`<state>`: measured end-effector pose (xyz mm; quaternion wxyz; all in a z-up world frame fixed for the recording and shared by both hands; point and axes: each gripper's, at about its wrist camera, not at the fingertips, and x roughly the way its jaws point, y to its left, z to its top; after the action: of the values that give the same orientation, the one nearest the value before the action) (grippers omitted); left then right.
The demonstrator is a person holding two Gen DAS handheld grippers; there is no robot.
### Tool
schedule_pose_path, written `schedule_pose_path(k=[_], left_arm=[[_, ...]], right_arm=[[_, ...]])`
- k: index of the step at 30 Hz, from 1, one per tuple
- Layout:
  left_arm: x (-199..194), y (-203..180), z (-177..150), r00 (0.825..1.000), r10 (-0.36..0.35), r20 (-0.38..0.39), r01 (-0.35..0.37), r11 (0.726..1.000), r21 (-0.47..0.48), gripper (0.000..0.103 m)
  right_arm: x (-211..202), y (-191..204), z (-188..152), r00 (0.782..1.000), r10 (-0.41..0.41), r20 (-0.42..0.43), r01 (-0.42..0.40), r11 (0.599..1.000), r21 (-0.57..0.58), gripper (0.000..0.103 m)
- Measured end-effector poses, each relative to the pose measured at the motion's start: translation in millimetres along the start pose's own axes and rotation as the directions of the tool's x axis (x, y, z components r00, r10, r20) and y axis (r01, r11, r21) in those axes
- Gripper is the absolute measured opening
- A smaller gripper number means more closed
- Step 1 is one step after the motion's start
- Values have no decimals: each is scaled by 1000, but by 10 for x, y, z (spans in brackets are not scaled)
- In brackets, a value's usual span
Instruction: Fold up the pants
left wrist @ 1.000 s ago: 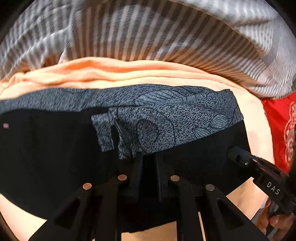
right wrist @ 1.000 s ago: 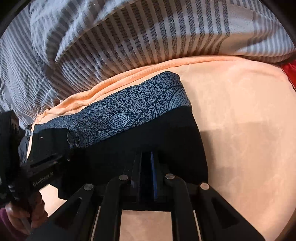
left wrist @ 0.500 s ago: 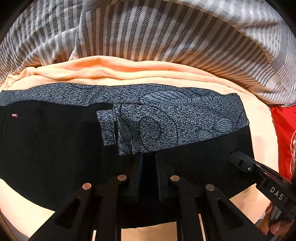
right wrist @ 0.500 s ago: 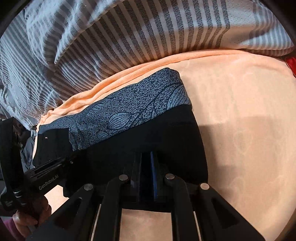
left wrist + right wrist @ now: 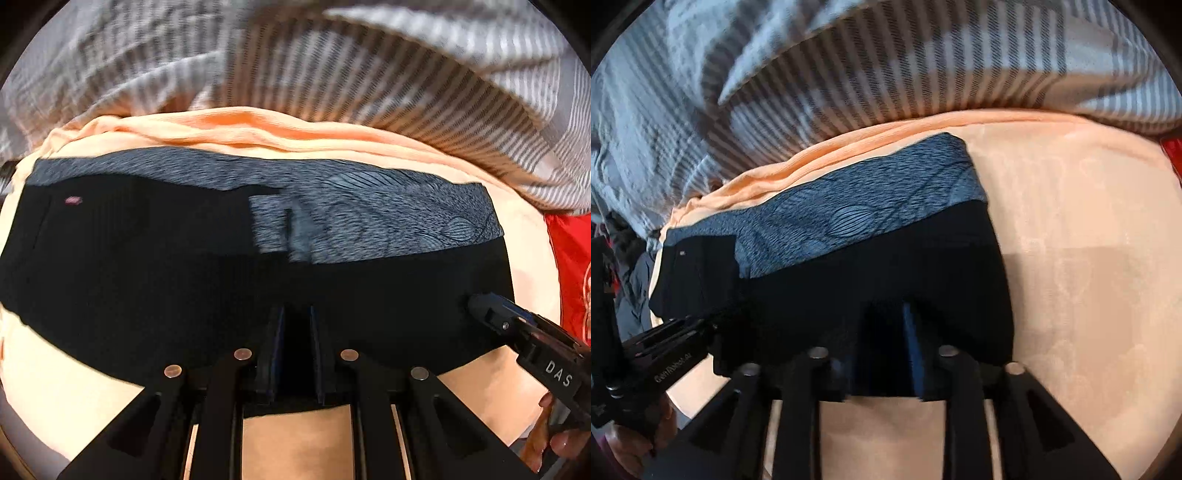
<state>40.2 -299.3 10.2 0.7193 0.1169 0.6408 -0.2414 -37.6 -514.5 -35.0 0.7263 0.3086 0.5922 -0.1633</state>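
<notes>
The black pants with a grey leaf-print band lie flat across a peach sheet. My left gripper is shut on the near black edge of the pants, mid-width. My right gripper is shut on the near edge close to the pants' right end. The right gripper also shows in the left wrist view at the pants' right end. The left gripper shows in the right wrist view at the lower left.
The peach sheet covers the bed around the pants. A grey-and-white striped duvet is bunched along the far side. A red cloth lies at the right. The person's hands hold both grippers.
Both grippers have pulled back toward me with the near edge of the pants. The pants now lie lower in both views, which are blurred by motion.
</notes>
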Motion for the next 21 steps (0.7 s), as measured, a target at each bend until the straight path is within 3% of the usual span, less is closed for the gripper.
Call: schedule_pose_path(k=[2, 4, 8, 9, 10, 11, 12, 13, 16, 21], left_arm=[[-71, 106, -42, 1000, -7, 13, 7, 1000, -21, 15], [-169, 252, -99, 999, -27, 37, 28, 999, -43, 16], [-347, 611, -246, 986, -142, 91, 153, 981, -121, 16], [-372, 712, -292, 980, -176, 92, 188, 972, -144, 23], [-391, 805, -336, 976, -198, 91, 211, 963, -167, 63], [-414, 882, -369, 973, -207, 107, 224, 956, -189, 83], [-482, 972, -439, 967, -197, 164, 230, 949, -217, 93], [-546, 1065, -481, 963, -182, 200, 227, 946, -231, 93], [-546, 1302, -520, 972, -163, 170, 205, 941, -269, 93], [-597, 1805, -649, 977, -119, 175, 178, 910, -374, 93]], right_arm=[[-15, 104, -18, 1000, -20, 0, 20, 999, -37, 49], [-31, 230, -46, 999, -55, 3, 55, 995, -79, 49], [-53, 522, -143, 997, -73, 0, 72, 988, -135, 51], [-54, 621, -173, 997, -80, 2, 80, 985, -154, 52], [-52, 706, -196, 996, -88, 11, 88, 981, -173, 54], [-52, 809, -221, 995, -96, 24, 99, 975, -197, 57], [-37, 925, -246, 994, -105, 35, 110, 968, -225, 61], [-2, 1042, -266, 993, -113, 39, 119, 960, -254, 62], [156, 1252, -289, 993, -119, 15, 119, 948, -294, 62], [415, 1275, -320, 990, -135, -39, 121, 962, -246, 66]])
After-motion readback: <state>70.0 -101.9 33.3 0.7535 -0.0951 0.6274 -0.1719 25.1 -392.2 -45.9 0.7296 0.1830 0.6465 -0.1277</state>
